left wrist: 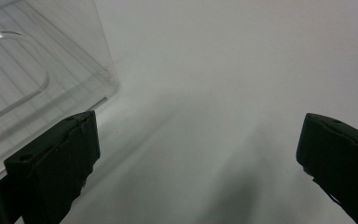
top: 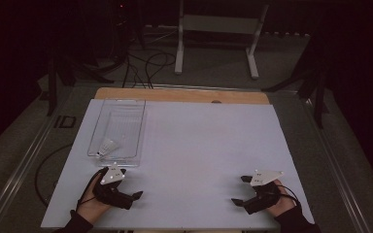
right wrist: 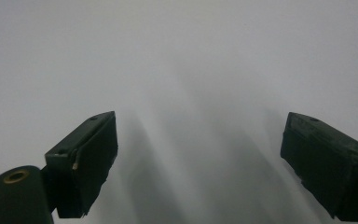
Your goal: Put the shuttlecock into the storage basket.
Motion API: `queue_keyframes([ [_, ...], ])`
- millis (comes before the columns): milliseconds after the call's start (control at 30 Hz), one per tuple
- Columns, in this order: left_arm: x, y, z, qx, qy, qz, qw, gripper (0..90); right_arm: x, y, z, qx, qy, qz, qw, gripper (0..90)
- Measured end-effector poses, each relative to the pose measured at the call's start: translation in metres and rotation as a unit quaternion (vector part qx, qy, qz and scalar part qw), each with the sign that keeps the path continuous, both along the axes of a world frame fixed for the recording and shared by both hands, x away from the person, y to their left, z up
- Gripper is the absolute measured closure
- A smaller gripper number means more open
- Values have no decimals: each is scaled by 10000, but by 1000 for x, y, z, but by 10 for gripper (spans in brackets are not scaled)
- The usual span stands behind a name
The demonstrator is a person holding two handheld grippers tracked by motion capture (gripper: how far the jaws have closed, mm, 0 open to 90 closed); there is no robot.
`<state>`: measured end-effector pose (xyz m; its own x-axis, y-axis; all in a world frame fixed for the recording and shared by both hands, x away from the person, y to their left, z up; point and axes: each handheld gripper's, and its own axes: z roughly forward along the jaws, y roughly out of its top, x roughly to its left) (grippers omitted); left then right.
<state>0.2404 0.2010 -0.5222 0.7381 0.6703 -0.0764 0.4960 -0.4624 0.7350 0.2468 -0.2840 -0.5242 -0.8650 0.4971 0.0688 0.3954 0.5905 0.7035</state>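
A clear plastic bin (top: 126, 116) stands on the left part of the white table top (top: 204, 141), and a white shuttlecock (top: 108, 147) lies in its near end. My left gripper (top: 131, 184) rests just in front of the bin, pointing right, open with nothing between its jaws. In the left gripper view the left gripper (left wrist: 198, 149) is wide open over bare white surface, with the bin's corner (left wrist: 37, 79) at upper left. My right gripper (top: 240, 190) sits near the front right, pointing left, open and empty. The right gripper view has the right gripper (right wrist: 200, 154) over plain white surface.
A wooden strip (top: 175, 94) runs along the table's far edge. Beyond it a white frame stand (top: 218, 29) and cables (top: 145, 63) are on the dark floor. Metal rails (top: 34, 145) run along both sides of the table.
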Motion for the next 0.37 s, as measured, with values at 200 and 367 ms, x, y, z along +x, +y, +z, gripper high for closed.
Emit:
queue_keyframes([
  [200,0,2,1,-113,-92,79,9999,1,0,0,0,3,-13,-6,10000,110],
  [367,1,3,1,-85,-73,56,9999,1,0,0,0,-6,-12,-10,10000,110],
])
